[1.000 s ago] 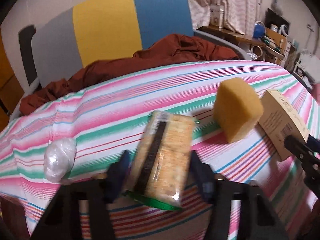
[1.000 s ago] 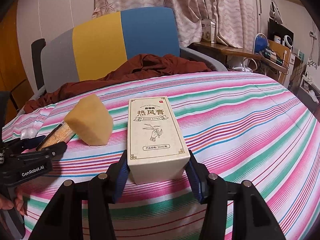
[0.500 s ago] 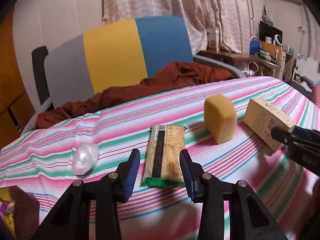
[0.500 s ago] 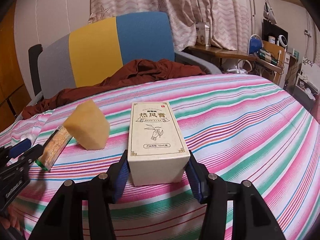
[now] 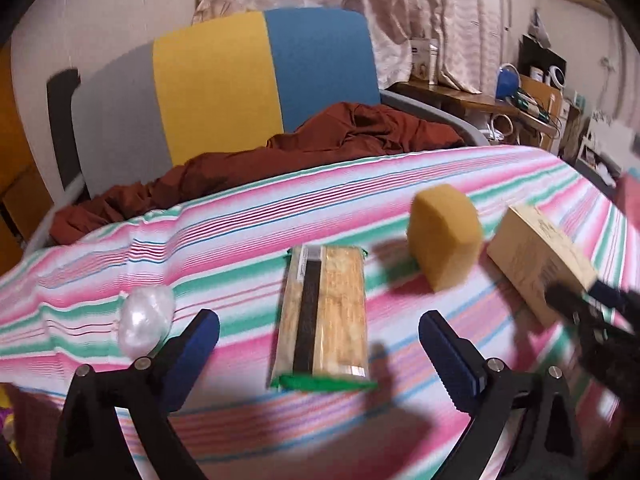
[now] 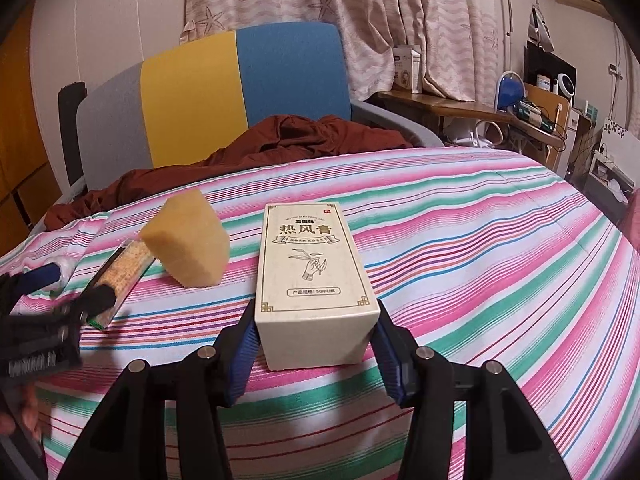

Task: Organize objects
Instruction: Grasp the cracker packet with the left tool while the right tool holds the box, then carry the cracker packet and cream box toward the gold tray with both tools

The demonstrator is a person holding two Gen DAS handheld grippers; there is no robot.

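The left gripper (image 5: 319, 330) has its jaws spread wide around the cracker pack (image 5: 326, 314) without touching, while the right gripper (image 6: 316, 326) pinches the cream box (image 6: 316, 276), so it is best to set the box down straight beside the sponge (image 6: 188, 240).

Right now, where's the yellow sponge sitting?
In the left wrist view the yellow sponge stands on the striped tablecloth, between the cracker packet on its left and the cream box on its right.

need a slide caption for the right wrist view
Right tool grips the cream box on the striped cloth; sponge beside.
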